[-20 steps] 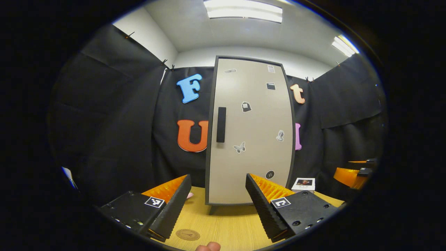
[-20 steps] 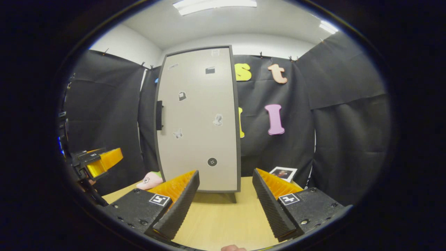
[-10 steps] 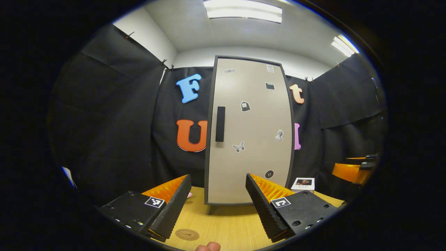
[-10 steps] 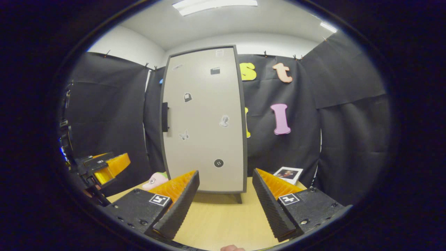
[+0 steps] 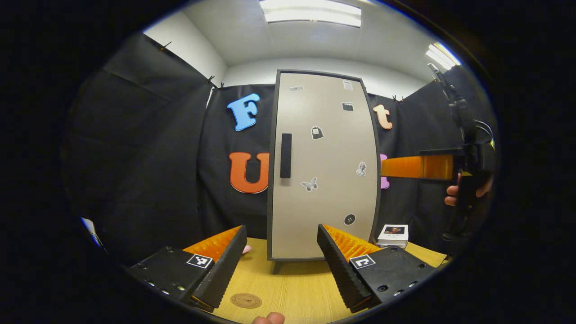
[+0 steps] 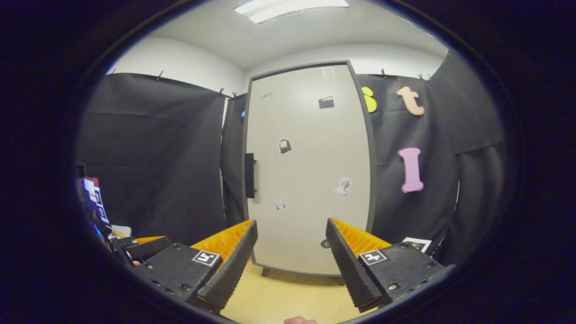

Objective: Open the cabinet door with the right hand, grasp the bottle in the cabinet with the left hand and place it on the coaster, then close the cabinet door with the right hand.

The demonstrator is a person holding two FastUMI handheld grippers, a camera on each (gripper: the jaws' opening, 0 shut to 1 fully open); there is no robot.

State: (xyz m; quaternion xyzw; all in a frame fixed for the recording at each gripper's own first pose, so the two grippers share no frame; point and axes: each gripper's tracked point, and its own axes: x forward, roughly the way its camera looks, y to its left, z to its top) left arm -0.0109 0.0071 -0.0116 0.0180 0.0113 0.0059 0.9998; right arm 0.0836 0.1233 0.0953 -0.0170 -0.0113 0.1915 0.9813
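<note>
A tall grey cabinet (image 5: 324, 180) stands on the wooden table, its door shut, so its inside is hidden. The dark vertical handle (image 5: 285, 155) sits near the door's left edge. A round brown coaster (image 5: 246, 300) lies on the table in front of my left gripper (image 5: 279, 265), which is open and holds nothing. In the left gripper view my right gripper (image 5: 391, 166) hangs at handle height to the right of the cabinet, held by a hand (image 5: 468, 191). In the right gripper view the right gripper (image 6: 291, 265) is open, close to the door (image 6: 310, 180), with the handle (image 6: 249, 175) up and to the left.
A small picture card (image 5: 393, 234) leans by the wall to the right of the cabinet. A pink soft thing (image 5: 246, 249) peeks out at the cabinet's left foot. Black cloth walls close in both sides. The left gripper (image 6: 144, 245) shows at the lower left of the right gripper view.
My right gripper has risen from table level to handle height and moved closer to the cabinet door. The left gripper has barely moved. The door stays shut.
</note>
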